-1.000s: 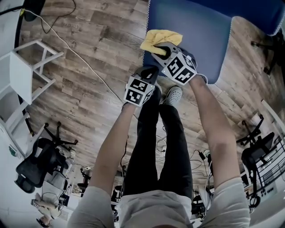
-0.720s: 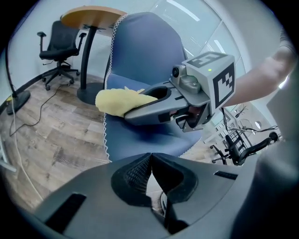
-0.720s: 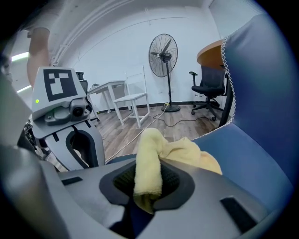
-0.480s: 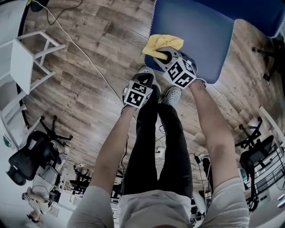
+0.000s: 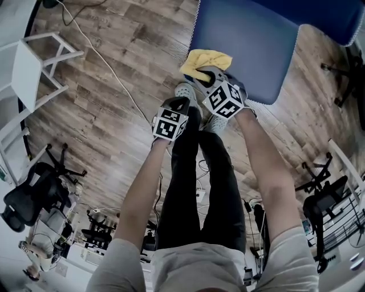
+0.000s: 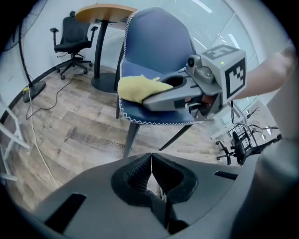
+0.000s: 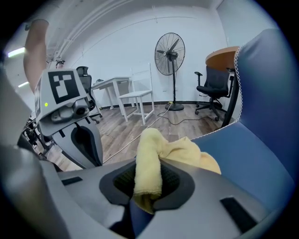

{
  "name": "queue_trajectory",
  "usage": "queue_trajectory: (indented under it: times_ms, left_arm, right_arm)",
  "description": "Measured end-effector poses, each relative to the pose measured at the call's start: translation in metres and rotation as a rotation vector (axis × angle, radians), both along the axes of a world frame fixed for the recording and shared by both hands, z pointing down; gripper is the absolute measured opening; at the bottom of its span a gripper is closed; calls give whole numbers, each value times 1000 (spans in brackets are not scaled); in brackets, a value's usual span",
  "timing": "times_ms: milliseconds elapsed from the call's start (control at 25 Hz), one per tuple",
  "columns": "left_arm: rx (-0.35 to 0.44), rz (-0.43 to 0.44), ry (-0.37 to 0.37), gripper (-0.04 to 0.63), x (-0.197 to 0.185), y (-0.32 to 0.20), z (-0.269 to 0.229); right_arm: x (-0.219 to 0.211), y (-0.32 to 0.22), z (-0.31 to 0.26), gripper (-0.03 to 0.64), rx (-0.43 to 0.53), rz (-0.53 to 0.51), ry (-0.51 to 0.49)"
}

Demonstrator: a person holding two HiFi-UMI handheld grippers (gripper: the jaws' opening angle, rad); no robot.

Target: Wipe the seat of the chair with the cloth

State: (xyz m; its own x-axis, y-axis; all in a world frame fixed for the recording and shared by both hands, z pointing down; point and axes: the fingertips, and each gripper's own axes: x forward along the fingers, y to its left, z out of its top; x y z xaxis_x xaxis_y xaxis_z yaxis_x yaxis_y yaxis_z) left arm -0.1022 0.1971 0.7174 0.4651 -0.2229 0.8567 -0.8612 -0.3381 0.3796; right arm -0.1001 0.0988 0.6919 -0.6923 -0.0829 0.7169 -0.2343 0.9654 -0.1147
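A blue chair seat (image 5: 245,43) with white stitched edging fills the top of the head view. A yellow cloth (image 5: 206,60) lies on its near left corner, and my right gripper (image 5: 201,73) is shut on it. The right gripper view shows the cloth (image 7: 154,161) pinched between the jaws and spilling onto the seat (image 7: 252,154). My left gripper (image 5: 181,102) hangs off the seat over the floor, beside the right one, shut and empty. The left gripper view shows the chair (image 6: 154,51), the cloth (image 6: 138,88) and the right gripper (image 6: 154,99) ahead.
Wood floor (image 5: 108,74) surrounds the chair, with a cable (image 5: 108,74) running across it. A white stool (image 5: 28,74) stands at the left, black office chairs (image 5: 34,197) lower left and right. A round table (image 6: 105,11), a standing fan (image 7: 170,56) and white tables (image 7: 135,95) stand farther off.
Both grippers have shifted slightly left and toward me; the cloth has slid with the right gripper along the seat's near left corner. The left gripper stays shut.
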Motion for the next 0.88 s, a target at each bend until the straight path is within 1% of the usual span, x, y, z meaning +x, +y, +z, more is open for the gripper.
queue_trajectory:
  times_ms: [200, 320, 400, 520, 640, 720, 760, 880]
  left_arm:
    - [89, -65, 11, 28, 8, -26, -22]
    - [134, -106, 7, 28, 6, -33, -32]
    - [145, -129, -2, 28, 1, -31, -36]
    - [140, -159, -5, 28, -1, -25, -40]
    - [149, -156, -6, 28, 1, -17, -47]
    - [166, -148, -3, 28, 4, -14, -55]
    - [174, -144, -1, 28, 5, -13, -61]
    - [183, -136, -4, 28, 3, -11, -78]
  right_arm:
    - [1, 17, 0, 69, 1, -16, -3]
    - [2, 27, -1, 69, 3, -48, -5]
    - [1, 34, -1, 69, 6, -51, -6]
    - [4, 41, 0, 69, 9, -9, -12]
    - [9, 61, 5, 69, -7, -21, 17]
    - [18, 79, 6, 71, -4, -40, 46]
    - [25, 88, 5, 71, -11, -34, 47]
    - [48, 108, -9, 71, -60, 49, 35]
